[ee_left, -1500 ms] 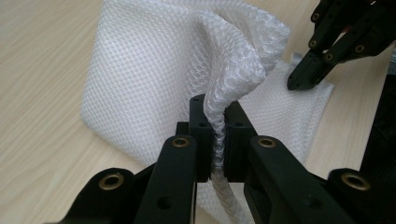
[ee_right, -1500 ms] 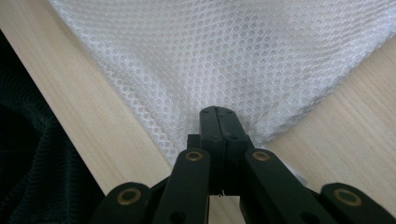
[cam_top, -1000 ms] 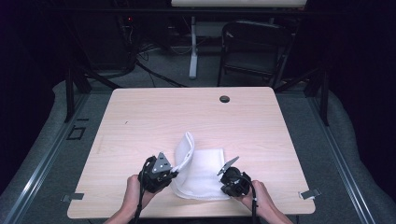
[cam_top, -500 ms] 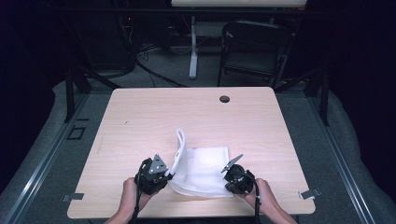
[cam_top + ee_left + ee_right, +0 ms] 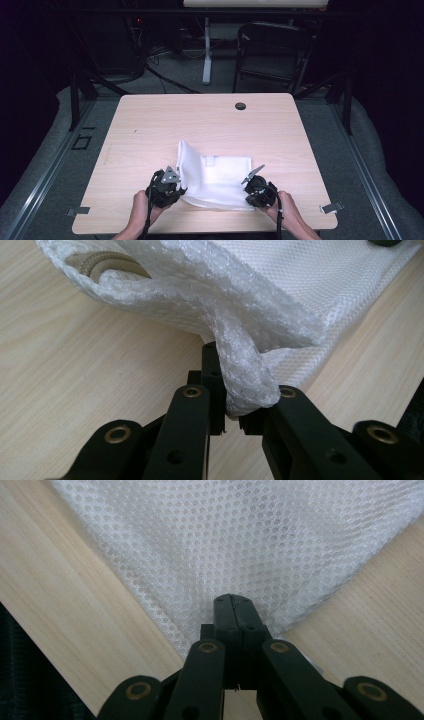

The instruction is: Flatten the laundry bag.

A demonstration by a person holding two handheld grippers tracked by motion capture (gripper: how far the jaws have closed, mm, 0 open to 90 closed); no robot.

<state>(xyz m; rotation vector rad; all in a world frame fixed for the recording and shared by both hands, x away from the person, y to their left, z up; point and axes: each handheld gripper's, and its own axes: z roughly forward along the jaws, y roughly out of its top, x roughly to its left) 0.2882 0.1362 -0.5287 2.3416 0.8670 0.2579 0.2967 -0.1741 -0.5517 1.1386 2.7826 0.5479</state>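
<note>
Down at the bottom of the high view, the left gripper (image 5: 172,186) pinches a bunched corner of the white mesh cloth (image 5: 220,180), and the right gripper (image 5: 254,189) is pressed together on its other near corner. The cloth lies lower centre on the wooden table (image 5: 150,125), its left edge lifted.

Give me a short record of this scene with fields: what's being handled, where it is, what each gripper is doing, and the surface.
item: white mesh bag, something tan showing inside in the left gripper view
place: near edge of the table, between the two grippers
bag shape: right part lies flat, left edge lifted and bunched
left gripper: shut on a bunched fold at the bag's left corner
right gripper: shut on the bag's right near corner, jaws fully together
hands: one behind each gripper at the table's near edge
surface: light wood
</note>
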